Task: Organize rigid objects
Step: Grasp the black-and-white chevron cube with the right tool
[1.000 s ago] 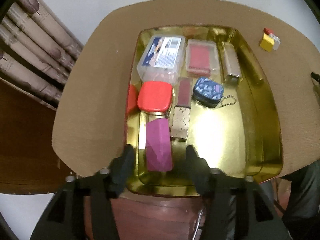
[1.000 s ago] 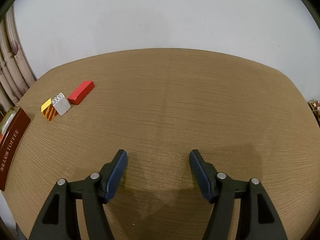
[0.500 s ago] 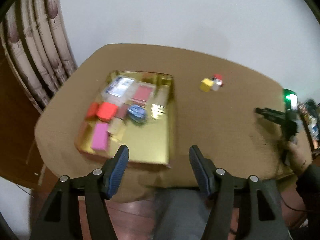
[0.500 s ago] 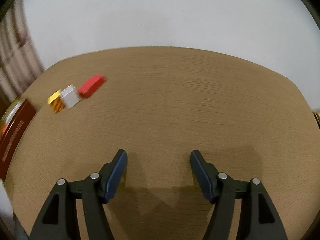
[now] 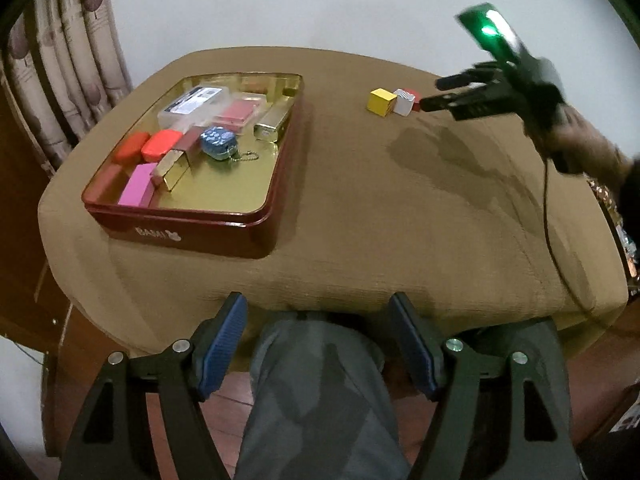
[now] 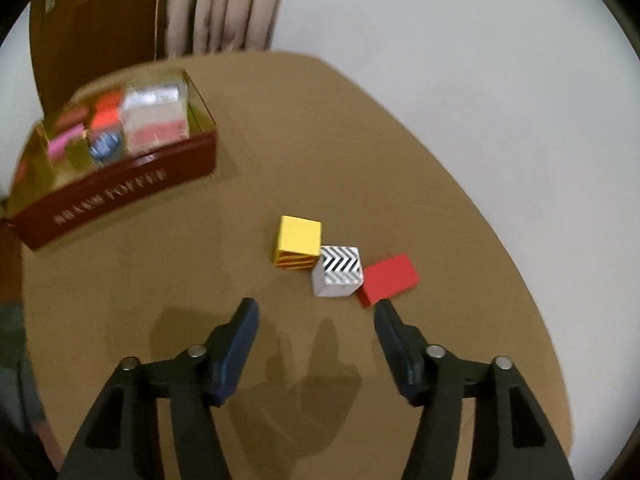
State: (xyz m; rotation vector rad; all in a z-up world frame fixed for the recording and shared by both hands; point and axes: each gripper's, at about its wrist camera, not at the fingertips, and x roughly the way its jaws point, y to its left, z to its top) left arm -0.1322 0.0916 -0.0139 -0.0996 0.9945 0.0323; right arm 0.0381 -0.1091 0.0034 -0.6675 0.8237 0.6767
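A yellow block [image 6: 299, 240], a white zigzag block [image 6: 339, 272] and a red block [image 6: 387, 278] lie together on the brown table. My right gripper [image 6: 316, 312] is open and empty just before them, its right fingertip close to the red block. It also shows in the left wrist view [image 5: 456, 92] beside the blocks [image 5: 382, 102]. My left gripper [image 5: 318, 312] is open and empty, held back off the table's near edge above the person's knee. A dark red tin [image 5: 256, 220] with a gold inside holds several small boxes and cases.
The tin [image 6: 116, 196] stands at the table's left. Curtains [image 5: 68, 76] hang behind the left side. A white wall is behind. The person's leg [image 5: 316, 392] is below the left gripper. A cable [image 5: 548, 216] trails over the table's right edge.
My left gripper has pulled back from over the tin to beyond the table's near edge. My right gripper has turned left and moved up to the three blocks.
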